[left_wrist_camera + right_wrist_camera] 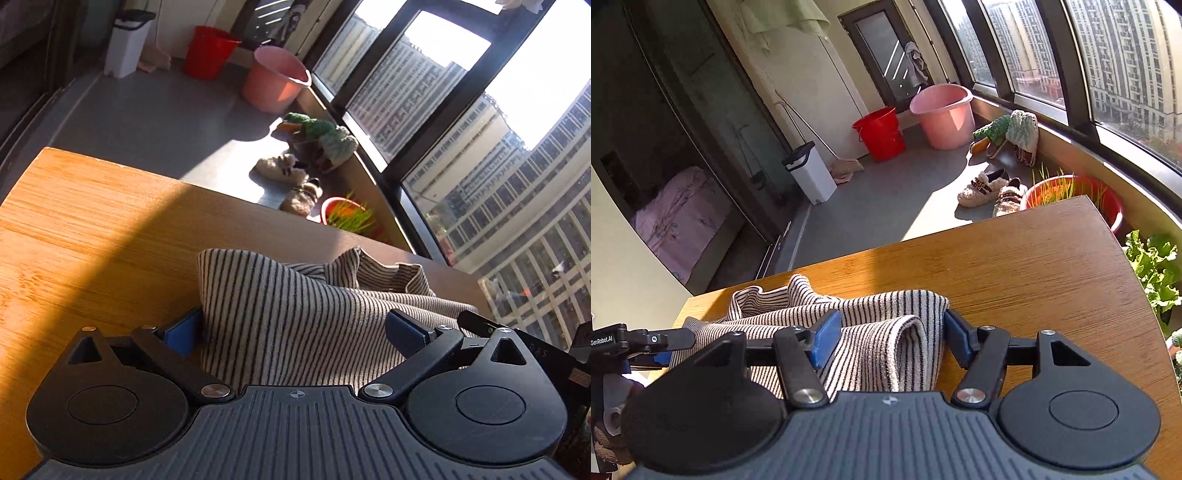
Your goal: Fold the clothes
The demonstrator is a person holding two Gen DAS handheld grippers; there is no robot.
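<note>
A black-and-white striped garment (295, 314) lies bunched on the wooden table (92, 229). My left gripper (293, 332) is open wide, its blue pads (183, 334) on either side of the cloth's near edge. In the right wrist view the same striped garment (879, 332) is doubled into a thick fold. My right gripper (891, 341) stands open around that fold, both blue pads (825, 341) close against the fabric. The left gripper (661, 345) shows at the left edge by the cloth's other end. Part of the right gripper (480, 325) shows at the far right of the left wrist view.
Beyond the table edge (960, 229) is a grey balcony floor with a pink tub (942, 114), a red bucket (881, 133), a white bin (810, 173), slippers (982, 188) and a red planter (1075, 195). Large windows (480, 147) line the right side.
</note>
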